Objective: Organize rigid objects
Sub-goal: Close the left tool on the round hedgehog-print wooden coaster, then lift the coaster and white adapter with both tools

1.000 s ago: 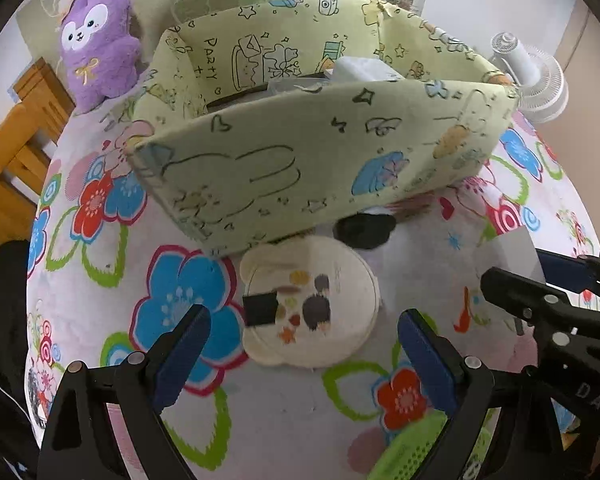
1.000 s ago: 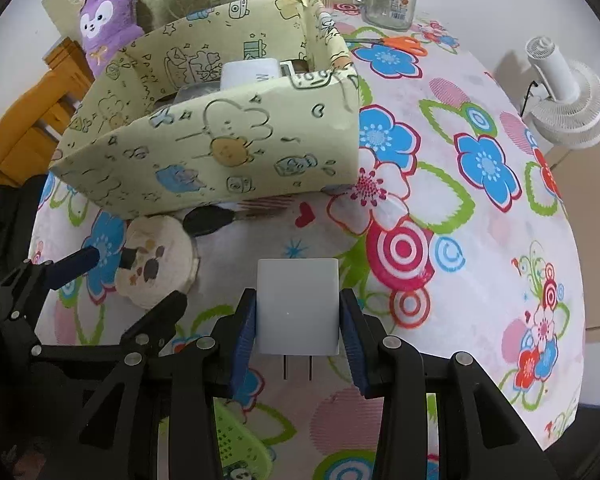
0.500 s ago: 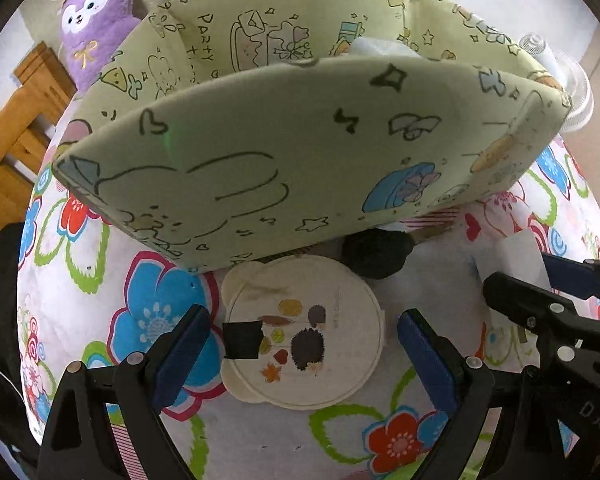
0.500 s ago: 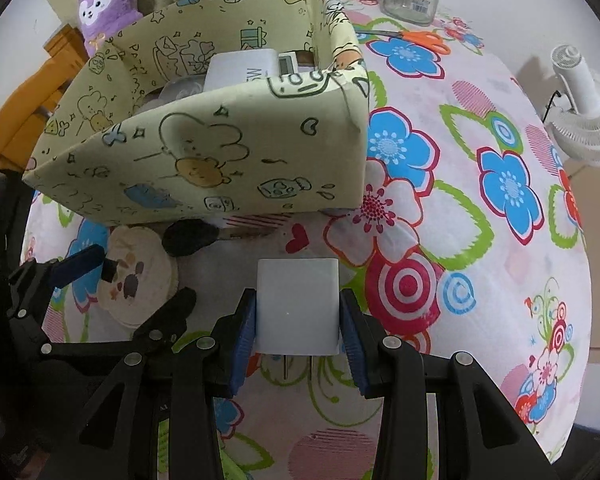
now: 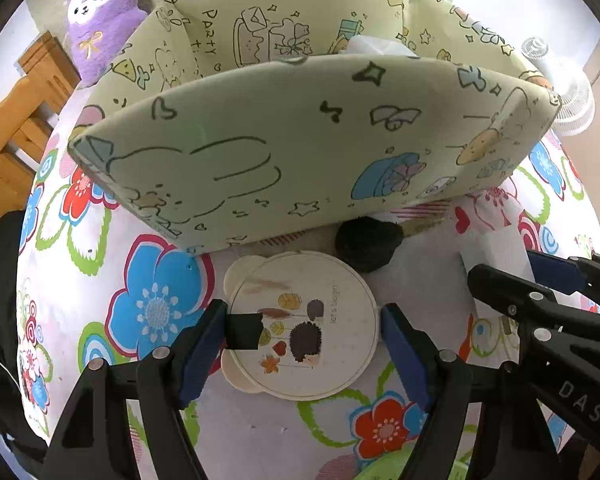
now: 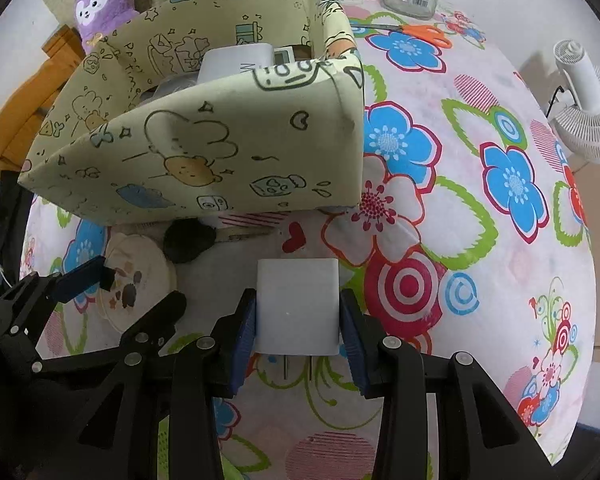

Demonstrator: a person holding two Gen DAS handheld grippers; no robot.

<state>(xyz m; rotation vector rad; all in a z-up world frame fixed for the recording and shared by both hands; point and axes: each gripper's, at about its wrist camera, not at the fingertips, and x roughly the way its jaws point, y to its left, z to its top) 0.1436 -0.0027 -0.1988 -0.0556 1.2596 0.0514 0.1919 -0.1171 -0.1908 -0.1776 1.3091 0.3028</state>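
Left claw (image 5: 300,334), pointing down at the flowered bench (image 5: 160,264), has just been closing round a round tin w/ hedgehog art (image 5: 304,324); blue pads look to meet its rim on both sides. Right claw (image 6: 298,320) is clenched on a white plug adapter (image 6: 298,304), prongs toward the camera, held above the cloth. Behind both: a pale-yellow cartoon-print box (image 6: 204,160) and a black-headed key (image 6: 190,240) lying btwn tin and box.

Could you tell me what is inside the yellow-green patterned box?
Inside the patterned box, the right wrist view shows a white block and a small device with a screen over the front wall. The box floor is hidden.
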